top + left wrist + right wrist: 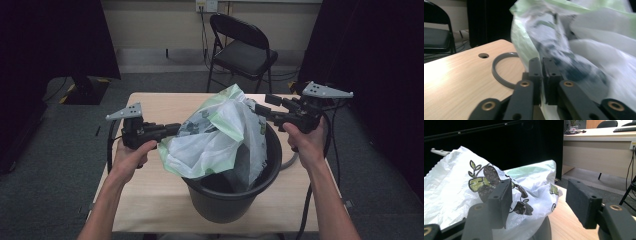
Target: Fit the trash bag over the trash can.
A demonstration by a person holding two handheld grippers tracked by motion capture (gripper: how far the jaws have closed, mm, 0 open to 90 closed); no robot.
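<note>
Left gripper (172,129), at nine o'clock of the bucket (225,200) in the high view, is clenched on the near edge of the plastic bag (220,135); its own view shows the two jaws drawn together with a thin fold of film pinched between them (541,72). Right gripper (260,111), at two o'clock of the bucket, stands released: its own view shows the pads well apart (539,202), the left pad just in front of the printed leaf pattern on the bag (461,195), nothing pressed between them.

The bag, white with a pale green band, sits in the mouth of the black bucket and rises above its rim, draped toward nine o'clock. The bucket stands on the wooden table (150,200) near its front edge.

The left gripper view alone shows a grey ring (499,72) lying flat on the table (456,82) beside a round hole. The high view shows a black folding chair (242,50) at twelve o'clock beyond the table.
</note>
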